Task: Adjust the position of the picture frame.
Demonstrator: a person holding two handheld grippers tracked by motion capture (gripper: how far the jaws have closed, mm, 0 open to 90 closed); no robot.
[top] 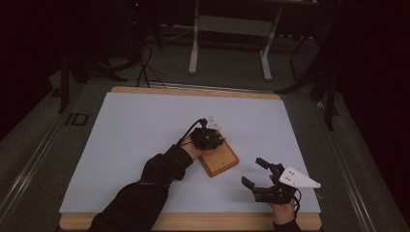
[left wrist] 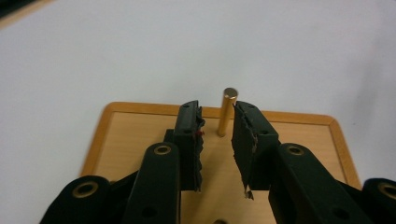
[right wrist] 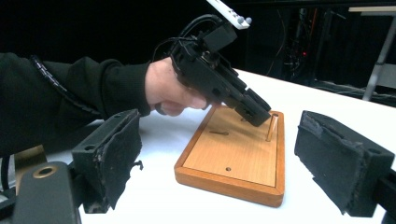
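Dim room, white-legged frame (top: 232, 41) behind table (top: 145, 121).

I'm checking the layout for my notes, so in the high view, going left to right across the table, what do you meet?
Person's sleeve → left gripper over the wooden board → right gripper with its open jaws → its grey plate.

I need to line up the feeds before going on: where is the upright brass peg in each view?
High view: the brass peg cannot be made out; it would be under the left gripper at the far end of the wooden board.
Left gripper view: brass peg upper centre, just past the open jaws, standing in the board.
Right gripper view: peg right of centre, beside the left gripper's tips.
Shared landmark: the wooden board.
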